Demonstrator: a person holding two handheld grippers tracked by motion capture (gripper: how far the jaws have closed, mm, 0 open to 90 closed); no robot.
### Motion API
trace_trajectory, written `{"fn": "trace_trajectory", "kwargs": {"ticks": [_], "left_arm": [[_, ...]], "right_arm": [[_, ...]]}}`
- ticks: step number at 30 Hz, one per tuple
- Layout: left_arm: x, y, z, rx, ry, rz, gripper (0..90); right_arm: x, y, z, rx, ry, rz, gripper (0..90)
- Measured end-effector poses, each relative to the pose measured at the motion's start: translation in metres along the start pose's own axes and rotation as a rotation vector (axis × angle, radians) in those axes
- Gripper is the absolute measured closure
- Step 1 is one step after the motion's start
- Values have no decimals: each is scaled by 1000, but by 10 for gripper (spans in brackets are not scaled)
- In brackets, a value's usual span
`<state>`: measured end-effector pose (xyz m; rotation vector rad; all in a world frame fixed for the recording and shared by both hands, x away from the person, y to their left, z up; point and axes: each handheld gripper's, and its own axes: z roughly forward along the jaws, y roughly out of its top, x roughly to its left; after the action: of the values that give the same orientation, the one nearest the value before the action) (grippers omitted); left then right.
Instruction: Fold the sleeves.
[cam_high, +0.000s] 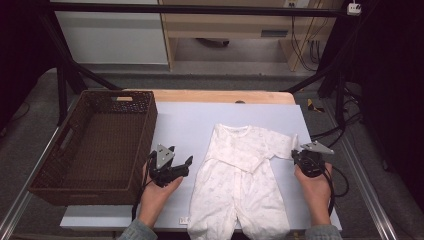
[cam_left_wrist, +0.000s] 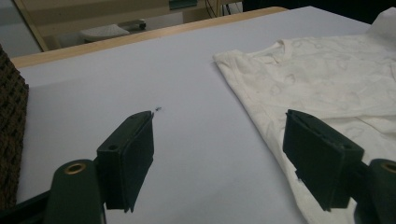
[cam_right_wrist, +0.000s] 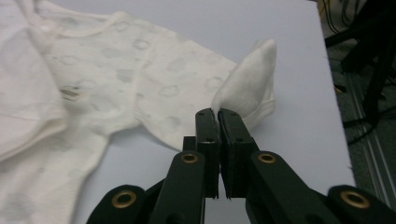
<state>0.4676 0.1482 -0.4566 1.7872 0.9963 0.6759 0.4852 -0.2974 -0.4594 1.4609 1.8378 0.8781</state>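
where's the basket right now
In the high view the wicker basket sits at the table's left edge, just left of the left hand-held gripper.

No text, label, brand, number or sign is legible on anything here.

The high view looked forward and down over the whole table (cam_high: 190, 120). Each gripper view sat low and close, facing the far side. All three shared the white garment (cam_high: 240, 175).
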Motion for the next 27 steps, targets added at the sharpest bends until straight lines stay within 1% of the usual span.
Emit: {"fn": "trace_trajectory", "kwargs": {"ticks": [1, 3, 4, 5, 6, 9, 12, 18, 19, 23, 24, 25, 27], "left_arm": [[0, 0, 0, 0, 1, 0, 247], [1, 0, 0, 0, 1, -2, 246], [1, 0, 0, 0, 1, -2, 246], [1, 0, 0, 0, 1, -1, 246], [1, 0, 0, 0, 2, -1, 246], [1, 1, 0, -1, 2, -2, 246], [1, 1, -1, -3, 1, -2, 246], [2, 1, -1, -4, 4, -2, 246], [2, 1, -1, -5, 3, -2, 246], [2, 2, -1, -6, 3, -4, 246], [2, 2, -1, -6, 3, -4, 246], [3, 2, -2, -6, 3, -3, 246], [3, 3, -2, -8, 4, -3, 246]], "right_arm": [[4, 2, -1, -3, 12, -5, 877], [14, 5, -2, -12, 32, -40, 877], [14, 5, -2, -12, 32, -40, 877], [21, 7, -2, -15, 46, -64, 877], [25, 9, -3, -15, 57, -75, 877], [37, 11, -3, -24, 85, -92, 877], [47, 14, -4, -30, 111, -122, 877], [71, 21, -9, -58, 150, -182, 877], [75, 22, -9, -64, 156, -186, 877], [90, 24, -11, -69, 183, -227, 877], [90, 24, -11, -69, 183, -227, 877], [98, 25, -11, -72, 196, -245, 877], [104, 25, -12, -76, 206, -255, 877]]}}
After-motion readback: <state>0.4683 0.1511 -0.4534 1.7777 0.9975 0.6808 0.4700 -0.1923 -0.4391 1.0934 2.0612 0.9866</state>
